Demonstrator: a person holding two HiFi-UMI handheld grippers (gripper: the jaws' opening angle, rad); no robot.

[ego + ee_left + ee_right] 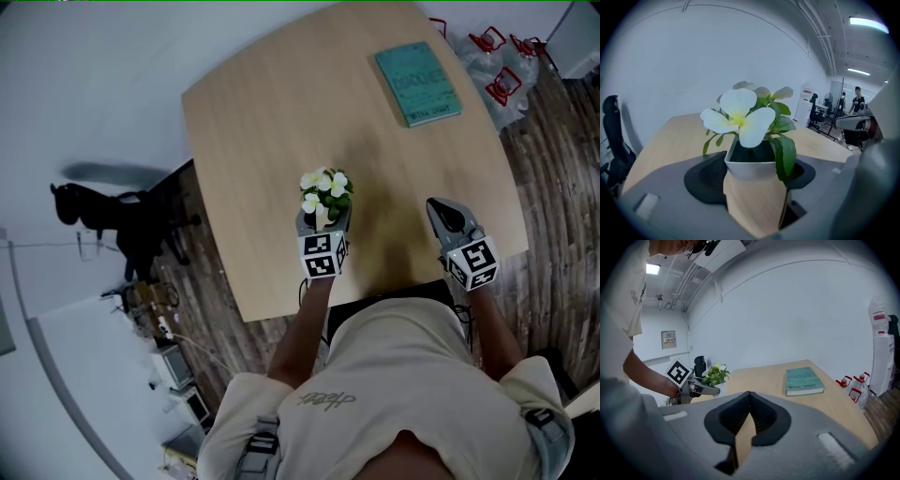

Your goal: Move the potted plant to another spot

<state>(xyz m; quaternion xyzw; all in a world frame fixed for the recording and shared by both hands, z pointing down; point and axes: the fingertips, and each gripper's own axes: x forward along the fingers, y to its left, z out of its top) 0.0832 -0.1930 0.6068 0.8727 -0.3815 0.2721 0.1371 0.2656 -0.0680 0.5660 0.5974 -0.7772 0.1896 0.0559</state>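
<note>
A small potted plant (324,195) with white flowers and green leaves stands in a white pot near the table's front edge. My left gripper (323,223) is shut on the pot; in the left gripper view the white pot (751,169) sits squeezed between the two dark pads. The plant (714,375) also shows at the left of the right gripper view. My right gripper (444,217) hovers over the table's front right part, shut with nothing in it; its pads (761,414) meet at the tips.
The light wooden table (281,112) carries a teal book (419,83) at its far right. Red-and-white bottles in plastic (502,58) lie on the floor beyond the table's right corner. A black chair (122,220) stands to the left.
</note>
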